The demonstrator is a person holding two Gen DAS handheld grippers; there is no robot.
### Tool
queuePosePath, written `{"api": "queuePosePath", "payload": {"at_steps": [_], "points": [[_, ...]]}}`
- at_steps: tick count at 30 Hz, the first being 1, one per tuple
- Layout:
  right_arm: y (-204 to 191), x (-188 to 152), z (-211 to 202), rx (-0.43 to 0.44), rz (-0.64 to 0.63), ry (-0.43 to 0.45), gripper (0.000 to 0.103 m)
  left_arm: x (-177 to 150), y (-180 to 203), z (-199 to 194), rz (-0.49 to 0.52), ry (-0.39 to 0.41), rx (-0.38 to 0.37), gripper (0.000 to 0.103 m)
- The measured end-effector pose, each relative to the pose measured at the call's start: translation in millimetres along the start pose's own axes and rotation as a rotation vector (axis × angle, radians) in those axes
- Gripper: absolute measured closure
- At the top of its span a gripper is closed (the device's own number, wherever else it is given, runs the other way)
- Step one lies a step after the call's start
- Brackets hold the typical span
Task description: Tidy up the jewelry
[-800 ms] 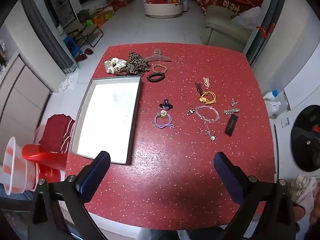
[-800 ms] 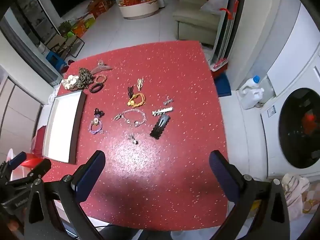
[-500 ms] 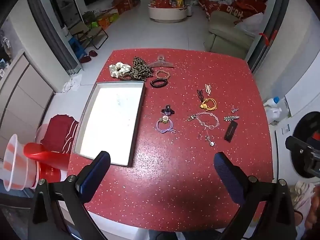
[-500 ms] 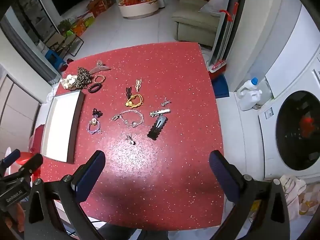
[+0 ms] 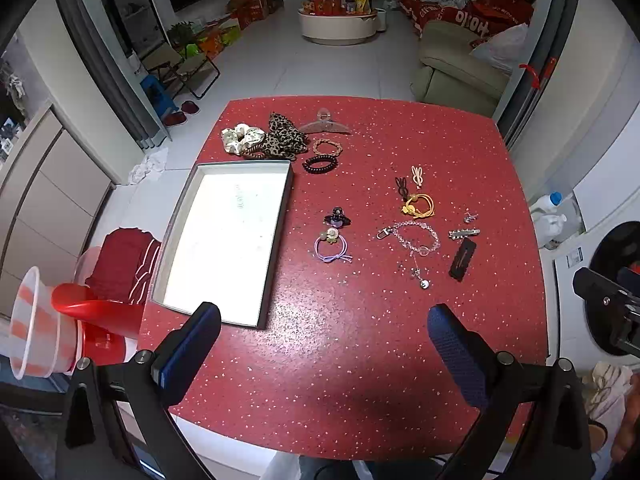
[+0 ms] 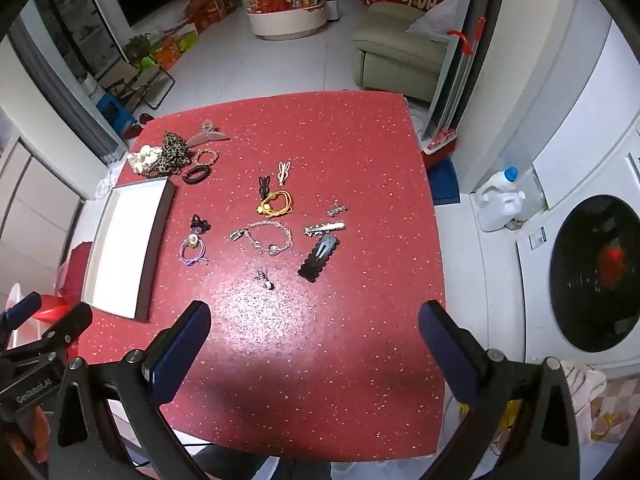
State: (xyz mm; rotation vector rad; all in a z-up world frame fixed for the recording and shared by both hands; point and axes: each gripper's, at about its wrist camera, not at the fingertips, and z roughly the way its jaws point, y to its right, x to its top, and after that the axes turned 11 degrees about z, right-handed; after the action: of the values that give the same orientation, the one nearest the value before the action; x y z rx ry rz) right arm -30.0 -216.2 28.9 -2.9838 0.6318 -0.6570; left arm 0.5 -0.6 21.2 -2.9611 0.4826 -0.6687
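- Judging from the layout, nothing has been sorted: the red counter (image 5: 360,360) carries everything.
- Left empty is the white tray (image 5: 224,240).
- Scrunchies (image 5: 264,140), bracelet (image 5: 416,236) and clips lie scattered beside it.
- Left gripper (image 5: 324,344) and right gripper (image 6: 314,340) are held wide apart, empty, above the counter.

You are looking at a shiny, speckled red table (image 5: 360,340). A glittery metal bracelet (image 5: 416,236) and soft cloth scrunchies (image 5: 244,138) are lying on it.
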Motion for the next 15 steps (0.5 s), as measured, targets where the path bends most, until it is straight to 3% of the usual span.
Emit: {"api": "queuePosePath", "payload": {"at_steps": [15], "points": [[-2.1, -0.7, -2.4, 0.001, -0.014, 0.006, 0.000, -2.5, -1.8, -1.8, -0.001, 0.006, 0.002, 0.000]]}}
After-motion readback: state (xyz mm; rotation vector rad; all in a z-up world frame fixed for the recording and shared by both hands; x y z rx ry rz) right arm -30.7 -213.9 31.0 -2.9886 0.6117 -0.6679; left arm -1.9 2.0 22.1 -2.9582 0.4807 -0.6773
